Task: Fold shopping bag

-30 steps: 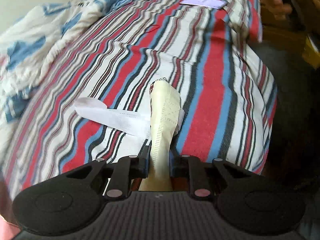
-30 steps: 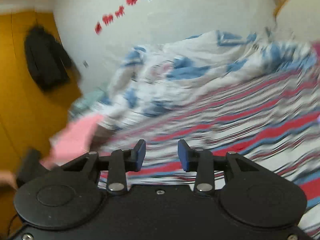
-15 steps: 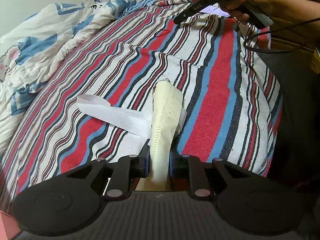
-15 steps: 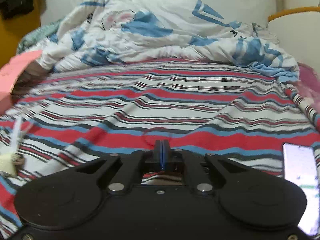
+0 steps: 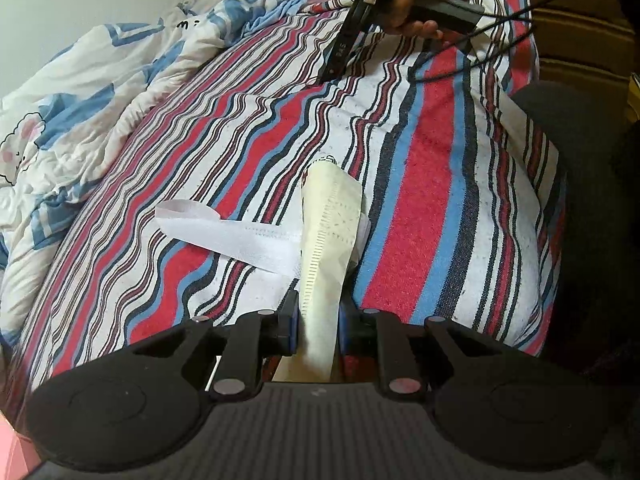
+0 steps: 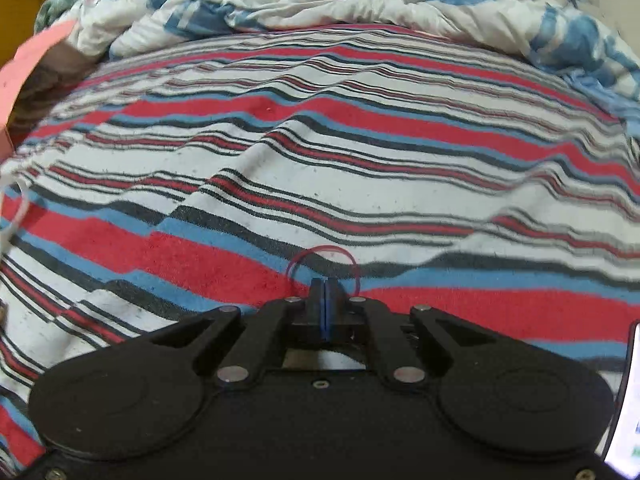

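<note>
Bed (image 5: 436, 168) covered by a sheet striped red, blue, black and white, rippled in places. A rumpled white-and-blue duvet (image 5: 100, 92) is heaped along the far side.

Shopping bag (image 5: 330, 232): cream-coloured, rolled or folded into a narrow bundle, lying on the sheet near the bed's near edge. Its near end sits between the fingers of the left hand-held gripper (image 5: 318, 316), which are closed on it from both sides. The bundle runs straight away from that gripper, tip pointing up the bed. A white strap (image 5: 228, 236), flat and ribbon-like, sticks out from the bundle to the left across the stripes and ends in a small loop.

Right hand-held gripper (image 6: 325, 292): fingers pressed together, a thin blue line showing where the pads meet, nothing seen between them. It points down at the sheet. Just beyond its tip lies a thin red rubber band (image 6: 322, 258), a loop on the fabric; whether the tip touches it I cannot tell. From the left wrist view this same gripper (image 5: 328, 76) appears farther up the bed, held in a bare hand (image 5: 416, 4), tip at the sheet, a black cable (image 5: 500, 36) trailing from it.

A phone with a lit screen (image 6: 628, 408) lies at the right edge of the right wrist view. Something pink (image 6: 28, 64) shows at the far left.
</note>
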